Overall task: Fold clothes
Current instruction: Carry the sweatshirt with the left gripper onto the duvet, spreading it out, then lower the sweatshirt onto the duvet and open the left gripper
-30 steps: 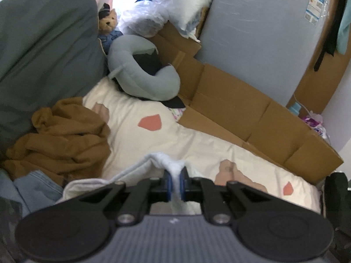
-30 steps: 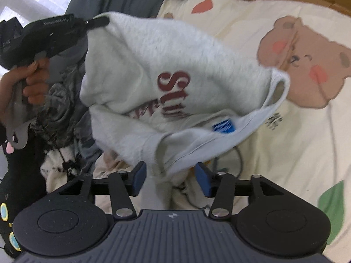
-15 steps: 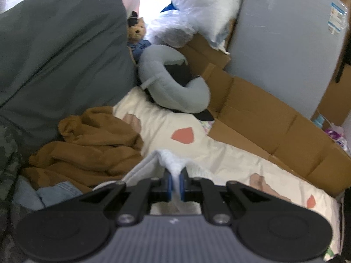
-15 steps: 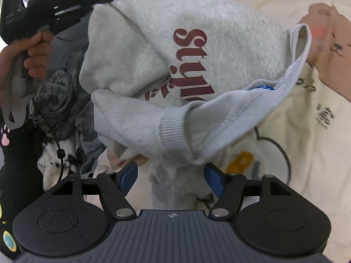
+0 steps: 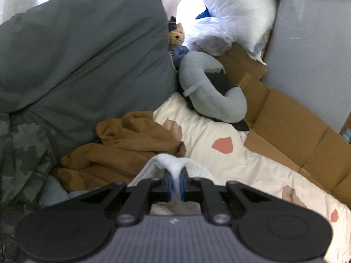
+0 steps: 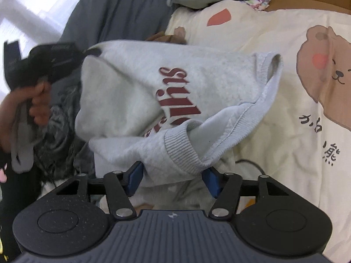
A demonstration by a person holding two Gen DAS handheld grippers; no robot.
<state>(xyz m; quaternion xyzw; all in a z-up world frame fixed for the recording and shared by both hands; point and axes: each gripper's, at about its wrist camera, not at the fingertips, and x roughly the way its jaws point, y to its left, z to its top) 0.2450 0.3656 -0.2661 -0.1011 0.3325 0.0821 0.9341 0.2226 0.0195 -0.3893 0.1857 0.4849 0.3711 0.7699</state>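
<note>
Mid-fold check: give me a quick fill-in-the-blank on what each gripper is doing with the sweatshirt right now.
1. The left gripper is shut on a pinch of the ____ sweatshirt.
2. The lettering on its chest is dark ____.
3. A ribbed ____ lies between the fingers of the right gripper.
4. The bedsheet under it is printed with a cartoon ____.

Missing words: grey; red; cuff; bear
</note>
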